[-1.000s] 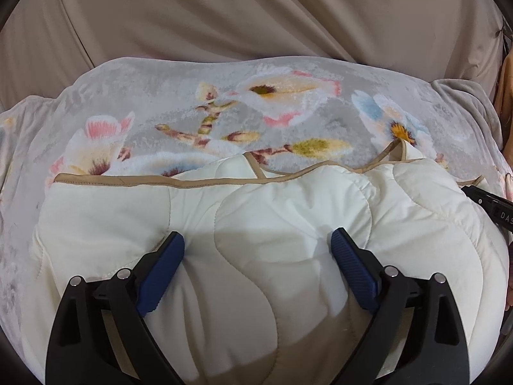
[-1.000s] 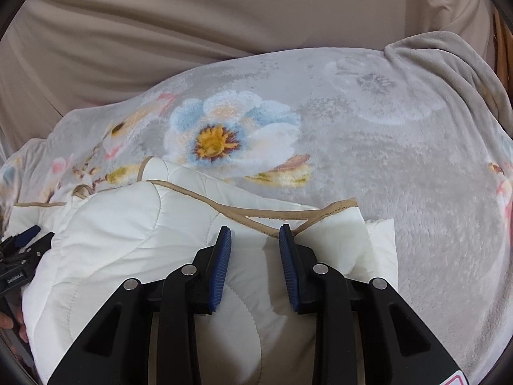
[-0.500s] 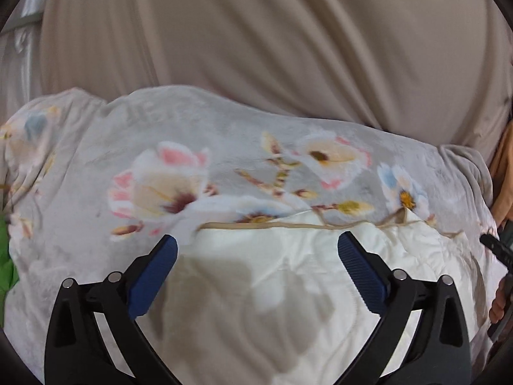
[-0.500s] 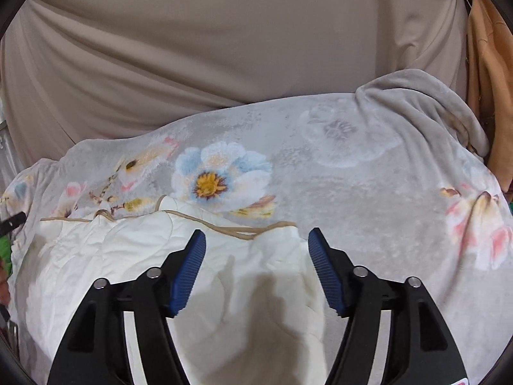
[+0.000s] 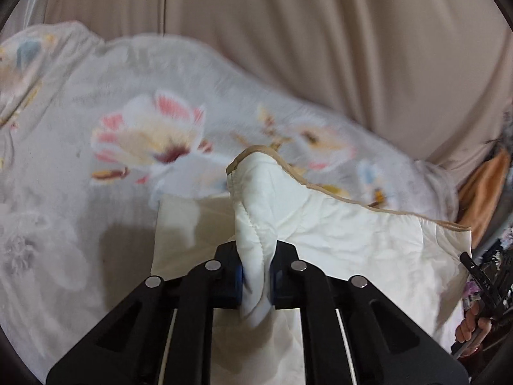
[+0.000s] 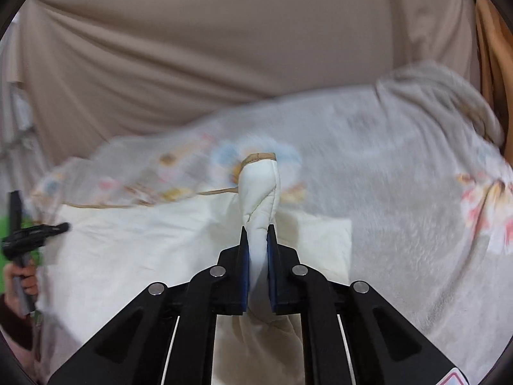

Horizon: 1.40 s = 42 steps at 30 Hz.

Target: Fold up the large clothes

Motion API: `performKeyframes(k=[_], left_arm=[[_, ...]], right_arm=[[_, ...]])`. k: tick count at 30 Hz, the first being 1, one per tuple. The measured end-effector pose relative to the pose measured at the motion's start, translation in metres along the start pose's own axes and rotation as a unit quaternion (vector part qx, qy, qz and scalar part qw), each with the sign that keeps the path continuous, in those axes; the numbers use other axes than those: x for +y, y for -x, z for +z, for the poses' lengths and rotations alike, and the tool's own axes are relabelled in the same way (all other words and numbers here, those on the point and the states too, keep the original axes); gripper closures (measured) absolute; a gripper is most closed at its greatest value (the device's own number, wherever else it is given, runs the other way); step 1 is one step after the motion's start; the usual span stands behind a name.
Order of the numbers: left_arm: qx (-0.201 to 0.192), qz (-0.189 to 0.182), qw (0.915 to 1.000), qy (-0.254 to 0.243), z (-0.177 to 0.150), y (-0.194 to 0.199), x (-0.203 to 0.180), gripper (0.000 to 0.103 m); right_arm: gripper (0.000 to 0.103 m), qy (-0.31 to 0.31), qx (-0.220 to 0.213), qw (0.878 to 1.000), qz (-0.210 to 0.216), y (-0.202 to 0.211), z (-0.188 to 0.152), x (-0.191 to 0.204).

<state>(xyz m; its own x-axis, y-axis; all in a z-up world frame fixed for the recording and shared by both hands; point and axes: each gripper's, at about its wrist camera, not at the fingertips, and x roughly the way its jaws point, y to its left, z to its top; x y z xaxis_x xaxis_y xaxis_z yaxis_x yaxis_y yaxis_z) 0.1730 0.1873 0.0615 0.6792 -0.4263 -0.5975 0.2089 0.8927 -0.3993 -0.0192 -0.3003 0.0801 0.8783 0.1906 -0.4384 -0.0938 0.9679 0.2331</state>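
Observation:
A cream quilted garment (image 5: pixel 346 234) with tan edge binding lies on a grey floral blanket (image 5: pixel 64 166). My left gripper (image 5: pixel 256 280) is shut on a bunched corner of the garment, which sticks up between the blue pads. My right gripper (image 6: pixel 257 266) is shut on another bunched corner of the garment (image 6: pixel 259 189), lifted off the blanket (image 6: pixel 400 166). The right gripper shows at the right edge of the left wrist view (image 5: pixel 481 282), and the left one at the left edge of the right wrist view (image 6: pixel 29 234).
A beige curtain (image 5: pixel 320 38) hangs behind the bed. Orange cloth (image 5: pixel 484 189) hangs at the far right. Something green (image 6: pixel 6 240) shows at the left edge of the right wrist view.
Both grippers were open over the garment half a second ago. Both have shut on its corners and pulled the fabric up. The views are blurred by motion.

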Motion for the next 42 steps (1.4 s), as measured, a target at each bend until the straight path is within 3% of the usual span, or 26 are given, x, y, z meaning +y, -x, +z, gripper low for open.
performKeyframes(k=[2,5,8,11,13,16,18,21,25,26,28,30,31,33,35,39,40,42], left_arm=[[-0.042,-0.038,0.9983,-0.012,-0.007,0.048,-0.013,0.095],[-0.124,-0.077,0.9880,-0.050,-0.031,0.130,-0.034,0.095],[-0.151,-0.079,0.9835,-0.062,-0.073,0.185,-0.033,0.094],[-0.129,-0.076,0.9883,-0.032,-0.109,0.197,-0.015,0.094],[-0.123,-0.064,0.9902,-0.018,-0.123,0.196,-0.005,0.094],[-0.129,-0.051,0.9904,-0.003,-0.120,0.186,0.004,0.095],[-0.133,-0.047,0.9900,-0.004,-0.102,0.178,0.003,0.095],[-0.112,-0.004,0.9935,-0.017,-0.058,0.140,-0.005,0.094],[-0.036,0.068,0.9968,-0.021,-0.014,0.052,-0.001,0.093],[-0.013,0.093,0.9954,-0.020,-0.009,0.023,0.003,0.092],[0.041,0.121,0.9915,-0.025,-0.014,-0.023,0.013,0.092],[0.075,0.147,0.9860,-0.021,-0.025,-0.058,0.027,0.080],[0.078,0.152,0.9851,-0.021,-0.030,-0.067,0.033,0.071],[0.070,0.158,0.9847,-0.022,-0.034,-0.066,0.035,0.063],[0.061,0.184,0.9807,-0.025,-0.034,-0.055,0.037,0.043],[0.008,0.188,0.9819,-0.022,-0.018,-0.006,0.031,0.043],[-0.013,0.185,0.9823,-0.028,-0.013,0.007,0.024,0.043],[-0.047,0.172,0.9822,-0.059,-0.002,0.028,-0.003,0.043]], right_arm=[[0.095,0.028,-0.087,0.994,0.052,0.066,-0.003,0.016],[0.095,0.063,-0.177,0.976,0.111,0.145,-0.023,0.030],[0.095,0.090,-0.188,0.974,0.085,0.185,-0.057,0.039],[0.095,0.089,-0.157,0.983,0.045,0.194,-0.091,0.038],[0.095,0.087,-0.141,0.986,0.018,0.192,-0.107,0.038],[0.095,0.076,-0.142,0.987,0.003,0.185,-0.100,0.034],[0.095,0.071,-0.146,0.987,0.009,0.174,-0.083,0.030],[0.095,0.044,-0.124,0.991,0.012,0.130,-0.040,0.014],[0.095,-0.023,-0.020,0.999,-0.011,0.027,-0.005,-0.021],[0.094,-0.047,0.028,0.998,-0.018,-0.009,-0.005,-0.034],[0.094,-0.074,0.101,0.990,-0.058,-0.062,-0.017,-0.052],[0.091,-0.068,0.159,0.981,-0.088,-0.104,-0.040,-0.062],[0.088,-0.065,0.161,0.980,-0.093,-0.110,-0.048,-0.064],[0.086,-0.063,0.160,0.980,-0.097,-0.107,-0.049,-0.064],[0.083,-0.066,0.153,0.980,-0.110,-0.093,-0.041,-0.065],[0.079,-0.074,0.100,0.981,-0.146,-0.045,-0.019,-0.059],[0.073,-0.069,0.082,0.983,-0.147,-0.035,-0.013,-0.052],[0.074,-0.057,0.059,0.989,-0.121,-0.022,0.002,-0.031]])
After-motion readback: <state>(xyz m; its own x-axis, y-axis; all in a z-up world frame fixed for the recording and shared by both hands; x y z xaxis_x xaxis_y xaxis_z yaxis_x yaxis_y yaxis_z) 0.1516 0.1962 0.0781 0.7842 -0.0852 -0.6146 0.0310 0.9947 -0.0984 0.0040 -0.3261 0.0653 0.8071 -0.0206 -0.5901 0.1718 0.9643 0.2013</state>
